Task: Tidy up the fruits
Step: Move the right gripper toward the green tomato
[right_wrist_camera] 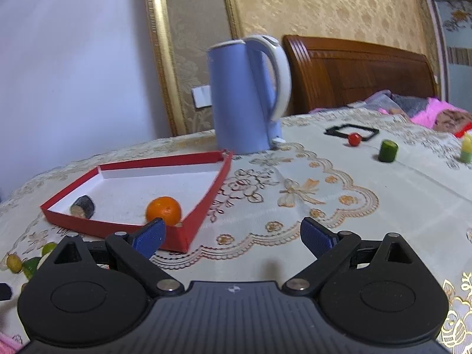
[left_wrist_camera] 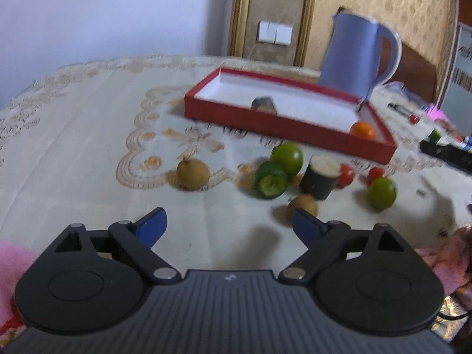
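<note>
A red box lid [left_wrist_camera: 283, 126] [right_wrist_camera: 203, 221] with a white inside lies on the table. In it are an orange [left_wrist_camera: 362, 130] [right_wrist_camera: 163, 210] and a dark cut piece [left_wrist_camera: 263, 105] [right_wrist_camera: 83, 206]. In front of the box lie loose fruits: two brown round ones [left_wrist_camera: 193, 173] [left_wrist_camera: 303, 204], green limes [left_wrist_camera: 287, 155] [left_wrist_camera: 270, 179] [left_wrist_camera: 382, 192], small red tomatoes [left_wrist_camera: 345, 175] [left_wrist_camera: 375, 173] and a dark cylinder piece [left_wrist_camera: 320, 176]. My left gripper [left_wrist_camera: 228, 225] is open and empty above the cloth, short of the fruits. My right gripper [right_wrist_camera: 233, 234] is open and empty by the box's near corner.
A blue kettle [left_wrist_camera: 355, 56] [right_wrist_camera: 246, 94] stands behind the box. Further right on the lace tablecloth [right_wrist_camera: 368, 191] are a red ball [right_wrist_camera: 354, 139], a black frame [right_wrist_camera: 351, 131], a green cylinder [right_wrist_camera: 388, 150] and a black object [left_wrist_camera: 445, 152]. A wooden headboard [right_wrist_camera: 354, 70] is behind.
</note>
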The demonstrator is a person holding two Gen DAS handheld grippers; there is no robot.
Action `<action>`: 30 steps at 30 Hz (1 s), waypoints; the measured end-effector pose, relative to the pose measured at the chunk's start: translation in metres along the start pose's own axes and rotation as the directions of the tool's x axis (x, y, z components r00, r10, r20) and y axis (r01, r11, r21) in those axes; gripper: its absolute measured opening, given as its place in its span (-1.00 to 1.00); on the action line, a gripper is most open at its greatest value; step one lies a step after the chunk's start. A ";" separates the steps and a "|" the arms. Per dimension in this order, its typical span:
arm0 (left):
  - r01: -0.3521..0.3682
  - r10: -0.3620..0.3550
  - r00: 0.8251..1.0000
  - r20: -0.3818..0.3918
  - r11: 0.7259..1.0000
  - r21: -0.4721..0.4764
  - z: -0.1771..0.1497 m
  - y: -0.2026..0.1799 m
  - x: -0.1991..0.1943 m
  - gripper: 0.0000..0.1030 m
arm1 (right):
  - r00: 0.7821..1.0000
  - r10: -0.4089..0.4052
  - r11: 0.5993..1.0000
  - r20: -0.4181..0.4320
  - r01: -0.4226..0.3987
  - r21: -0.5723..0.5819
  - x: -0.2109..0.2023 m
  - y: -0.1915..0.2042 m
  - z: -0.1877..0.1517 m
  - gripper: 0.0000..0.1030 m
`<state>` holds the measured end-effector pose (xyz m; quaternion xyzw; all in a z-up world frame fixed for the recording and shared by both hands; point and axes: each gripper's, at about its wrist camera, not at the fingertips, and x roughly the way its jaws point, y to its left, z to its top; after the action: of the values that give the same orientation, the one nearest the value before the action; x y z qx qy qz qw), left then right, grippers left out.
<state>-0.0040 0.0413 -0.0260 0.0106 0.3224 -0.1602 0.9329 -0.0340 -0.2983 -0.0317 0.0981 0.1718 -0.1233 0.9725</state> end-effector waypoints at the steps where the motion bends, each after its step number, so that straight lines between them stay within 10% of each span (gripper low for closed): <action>1: -0.003 0.003 1.000 -0.002 1.000 0.002 -0.002 0.000 0.002 0.79 | 1.000 0.009 1.000 0.008 -0.009 -0.021 -0.003 0.003 0.000 0.91; 20: -0.017 0.017 1.000 0.000 0.998 0.057 -0.007 -0.007 0.009 1.00 | 0.971 0.219 0.930 -0.100 -0.238 -0.280 -0.031 0.080 -0.020 0.89; 24: -0.019 0.019 1.000 -0.001 0.998 0.064 -0.007 -0.008 0.009 1.00 | 0.966 0.216 0.924 -0.143 -0.249 -0.290 -0.024 0.091 -0.023 0.29; 30: -0.016 0.016 1.000 0.000 0.998 0.061 -0.007 -0.008 0.009 1.00 | 0.950 0.223 0.923 -0.219 -0.278 -0.267 -0.007 0.096 -0.027 0.03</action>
<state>-0.0040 0.0325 -0.0366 0.0416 0.3172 -0.1623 0.9334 -0.0229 -0.1991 -0.0399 -0.0155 0.2635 0.0391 0.9637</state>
